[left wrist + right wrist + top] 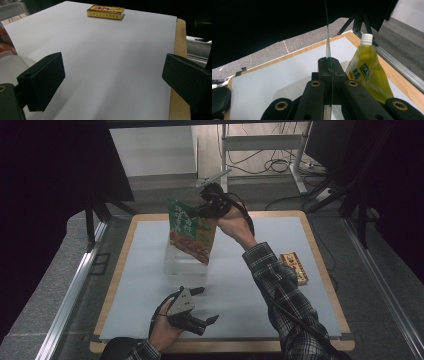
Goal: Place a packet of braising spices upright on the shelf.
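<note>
right gripper [202, 210] pinches green food pouch [190, 230] by its top edge, hanging over clear tub [185, 262] mid-bench for loading; left gripper [200, 307] spread, idle near front edge.

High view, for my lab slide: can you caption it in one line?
Right gripper holds a green food pouch above a clear container; left gripper rests open near the table's front edge.

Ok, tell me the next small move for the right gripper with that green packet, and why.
Probably lower the green packet straight down into the clear container. The right gripper is shut on the packet's edge and holds it above the container, which already has a yellow spouted pouch standing in it, so keep the packet beside that pouch. The left gripper rests open near the table's front edge.
</note>
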